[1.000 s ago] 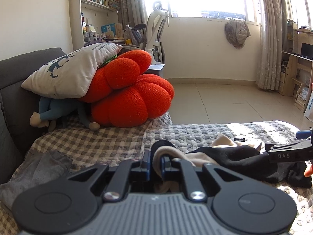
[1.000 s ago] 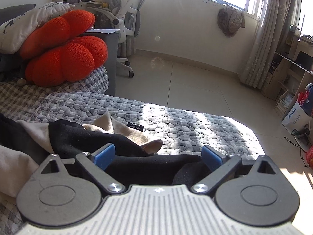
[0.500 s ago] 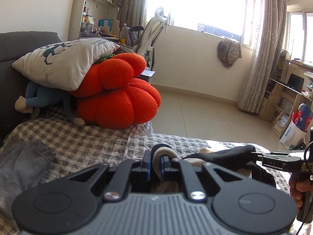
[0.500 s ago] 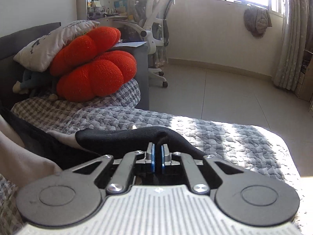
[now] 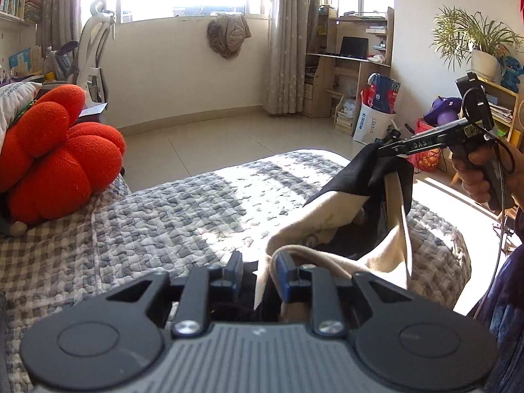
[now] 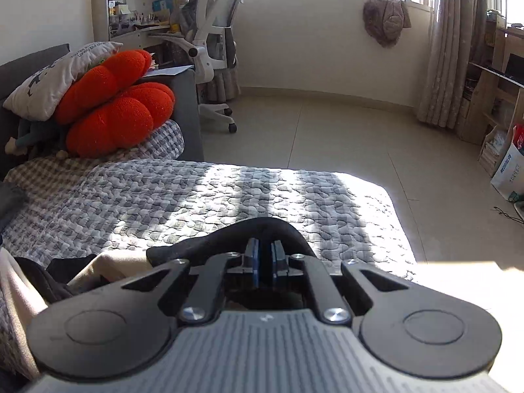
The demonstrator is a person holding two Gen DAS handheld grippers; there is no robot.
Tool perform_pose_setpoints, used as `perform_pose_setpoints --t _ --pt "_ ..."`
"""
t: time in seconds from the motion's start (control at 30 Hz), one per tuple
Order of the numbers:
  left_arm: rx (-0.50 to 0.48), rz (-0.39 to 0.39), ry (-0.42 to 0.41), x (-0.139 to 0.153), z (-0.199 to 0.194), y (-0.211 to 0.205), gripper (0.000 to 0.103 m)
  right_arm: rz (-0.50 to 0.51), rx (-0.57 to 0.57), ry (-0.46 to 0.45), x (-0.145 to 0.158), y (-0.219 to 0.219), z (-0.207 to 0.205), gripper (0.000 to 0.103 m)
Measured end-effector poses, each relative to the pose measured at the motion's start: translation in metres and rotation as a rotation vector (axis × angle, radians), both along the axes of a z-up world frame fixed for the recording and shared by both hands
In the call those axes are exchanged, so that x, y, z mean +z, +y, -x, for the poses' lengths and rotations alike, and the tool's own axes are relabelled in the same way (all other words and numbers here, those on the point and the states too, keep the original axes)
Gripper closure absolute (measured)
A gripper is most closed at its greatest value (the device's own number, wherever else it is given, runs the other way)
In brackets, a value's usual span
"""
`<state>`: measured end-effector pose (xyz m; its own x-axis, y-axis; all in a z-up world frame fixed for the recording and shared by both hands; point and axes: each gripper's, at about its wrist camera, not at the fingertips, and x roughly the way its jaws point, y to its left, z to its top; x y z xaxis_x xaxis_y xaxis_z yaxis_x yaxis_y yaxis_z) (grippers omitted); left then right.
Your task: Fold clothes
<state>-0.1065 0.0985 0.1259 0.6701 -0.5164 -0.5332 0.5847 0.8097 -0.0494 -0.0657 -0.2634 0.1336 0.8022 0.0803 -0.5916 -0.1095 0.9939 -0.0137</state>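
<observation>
A black and beige garment hangs lifted between my two grippers above the grey quilted bed. My left gripper is shut on a beige and black edge of it, with cloth bunched between the blue pads. My right gripper is shut on a black fold of the garment; it also shows in the left wrist view, held up at the right by a hand. Beige cloth trails off to the left.
An orange pumpkin cushion and a white printed pillow lie at the head of the bed. A white office chair stands by the desk. Shelves, bags and a plant line the right wall. The bed's far edge meets tiled floor.
The right gripper shut on the black fold and lifted it up to the right. The left gripper swung right while holding the cloth, so the garment now hangs raised off the bed.
</observation>
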Motion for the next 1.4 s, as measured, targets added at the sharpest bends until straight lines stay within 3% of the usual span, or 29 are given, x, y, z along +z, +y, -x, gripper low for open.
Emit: perform_pose_setpoints --t 0.03,0.1,0.17,0.23,0.27,0.4,0.53,0.57,0.6,0.63,0.67,0.7,0.77,0.83,0.97,1.07,1.17,1.23,1.3,1.4 --pt "0.012 0.043 0.006 0.003 -0.004 0.006 0.053 -0.005 0.006 -0.014 0.001 -0.005 0.004 0.089" --pt "0.049 0.092 0.014 0.006 -0.010 0.015 0.029 -0.033 -0.002 -0.044 0.005 -0.012 0.010 0.085" --pt "0.121 0.110 0.022 0.005 -0.018 0.022 0.024 -0.019 -0.017 -0.063 0.007 -0.013 0.011 0.079" --pt "0.185 0.098 0.053 -0.001 -0.028 0.026 0.024 -0.001 -0.029 -0.092 0.007 -0.013 0.015 0.055" --pt "0.216 0.089 0.070 -0.005 -0.033 0.028 0.024 -0.002 -0.017 -0.099 0.007 -0.011 0.013 0.051" --pt "0.205 -0.040 0.196 -0.044 -0.052 0.008 0.025 -0.020 0.116 -0.048 -0.001 0.009 0.003 0.049" --pt "0.170 -0.228 0.236 -0.083 -0.061 -0.024 0.026 0.087 0.210 0.048 -0.025 0.045 -0.017 0.045" --pt "0.175 -0.234 0.254 -0.088 -0.064 -0.027 0.030 0.110 0.211 0.079 -0.033 0.050 -0.023 0.045" --pt "0.184 -0.218 0.276 -0.093 -0.068 -0.026 0.048 0.132 0.212 0.111 -0.040 0.054 -0.028 0.047" --pt "0.191 -0.194 0.301 -0.095 -0.072 -0.024 0.063 0.153 0.215 0.140 -0.048 0.058 -0.032 0.068" --pt "0.200 -0.179 0.309 -0.095 -0.074 -0.024 0.085 0.168 0.219 0.158 -0.053 0.060 -0.032 0.076" --pt "0.213 -0.188 0.299 -0.091 -0.075 -0.024 0.096 0.176 0.222 0.146 -0.053 0.062 -0.030 0.081" --pt "0.250 -0.178 0.221 -0.074 -0.072 -0.022 0.096 0.178 0.210 0.042 -0.037 0.061 -0.017 0.087" --pt "0.301 -0.117 0.126 -0.046 -0.069 -0.013 0.097 0.122 0.181 -0.131 -0.008 0.054 0.001 0.089" --pt "0.398 0.111 -0.057 0.020 -0.064 0.023 0.097 -0.004 0.152 -0.357 0.039 0.039 0.039 0.089" --pt "0.369 0.056 -0.044 0.014 -0.069 0.023 0.095 -0.008 0.299 -0.221 0.025 0.044 0.041 0.089" --pt "0.389 -0.048 0.090 -0.027 -0.090 0.017 0.095 0.116 0.388 0.010 -0.019 0.065 0.027 0.088" --pt "0.381 -0.112 0.136 -0.050 -0.098 0.013 0.095 0.190 0.397 0.039 -0.032 0.074 0.024 0.087" --pt "0.373 -0.134 0.144 -0.058 -0.100 0.012 0.093 0.201 0.415 0.033 -0.035 0.072 0.020 0.084" --pt "0.369 -0.076 0.129 -0.049 -0.098 0.017 0.088 0.180 0.382 0.003 -0.030 0.062 0.014 0.057"
